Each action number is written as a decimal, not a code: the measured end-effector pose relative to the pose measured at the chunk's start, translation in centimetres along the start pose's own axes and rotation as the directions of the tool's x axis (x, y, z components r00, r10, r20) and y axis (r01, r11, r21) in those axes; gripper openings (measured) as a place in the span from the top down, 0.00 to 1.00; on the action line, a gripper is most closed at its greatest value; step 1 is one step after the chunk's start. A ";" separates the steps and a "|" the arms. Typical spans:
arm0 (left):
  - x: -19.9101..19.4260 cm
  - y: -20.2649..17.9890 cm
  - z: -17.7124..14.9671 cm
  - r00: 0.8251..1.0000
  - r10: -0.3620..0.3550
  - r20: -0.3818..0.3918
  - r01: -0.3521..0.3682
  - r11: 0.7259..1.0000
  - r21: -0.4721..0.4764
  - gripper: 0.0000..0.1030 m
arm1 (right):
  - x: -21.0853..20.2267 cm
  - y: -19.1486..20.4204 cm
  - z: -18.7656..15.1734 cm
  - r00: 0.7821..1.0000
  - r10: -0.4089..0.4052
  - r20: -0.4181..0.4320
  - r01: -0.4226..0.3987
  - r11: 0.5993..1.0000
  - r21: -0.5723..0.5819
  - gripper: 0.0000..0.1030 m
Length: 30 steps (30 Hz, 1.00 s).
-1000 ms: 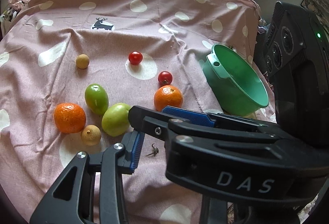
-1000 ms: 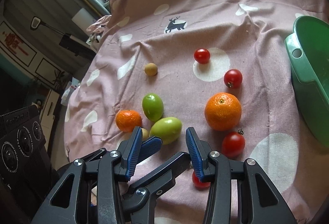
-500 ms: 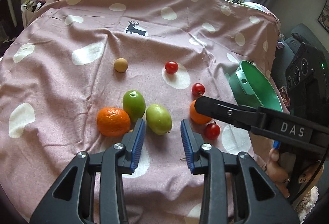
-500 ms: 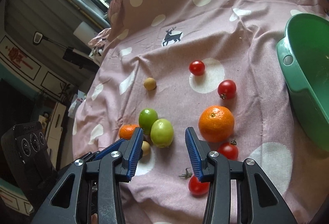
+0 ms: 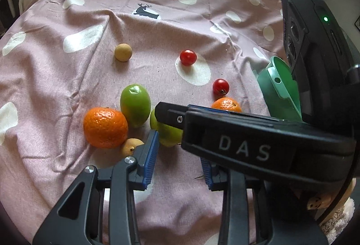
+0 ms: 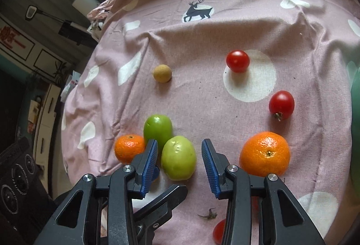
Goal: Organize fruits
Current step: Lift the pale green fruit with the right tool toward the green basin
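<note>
On the pink cloth (image 6: 202, 91), right gripper (image 6: 178, 161) now astride pale green fruit (image 6: 178, 160), jaws closing, not yet gripping.

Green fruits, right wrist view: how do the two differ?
The near green fruit is paler, yellow-green; the far green fruit is a deeper green. The near one lies between the right gripper's open pads, not pressed; the far one lies beyond its left pad, next to the small orange. Both are smooth ovals on the cloth, side by side.
</note>
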<state>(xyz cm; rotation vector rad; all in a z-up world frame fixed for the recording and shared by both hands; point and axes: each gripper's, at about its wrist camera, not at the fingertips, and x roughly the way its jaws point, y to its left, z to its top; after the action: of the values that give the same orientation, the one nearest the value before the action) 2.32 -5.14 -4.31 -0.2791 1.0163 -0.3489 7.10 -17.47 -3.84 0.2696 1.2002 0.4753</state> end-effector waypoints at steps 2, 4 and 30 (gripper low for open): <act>0.2 0.0 0.0 1.000 0.010 -0.001 -0.010 1.000 0.002 0.67 | 0.5 -0.1 -0.2 1.000 0.013 -0.017 -0.013 1.000 0.002 0.60; 0.3 0.1 0.0 1.000 0.005 -0.005 -0.005 1.000 0.000 0.67 | 0.7 -0.1 -0.2 0.999 0.026 -0.026 -0.026 1.000 0.002 0.61; -4.7 -5.1 0.1 0.989 -0.013 0.145 -0.006 0.991 0.131 0.67 | -5.9 1.0 -2.2 0.984 0.021 0.176 -0.011 0.998 -0.054 0.63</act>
<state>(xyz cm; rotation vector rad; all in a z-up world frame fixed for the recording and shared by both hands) -0.62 -7.85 1.41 -0.1848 0.8457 -0.3916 3.20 -19.62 0.72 0.2706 1.0121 0.4862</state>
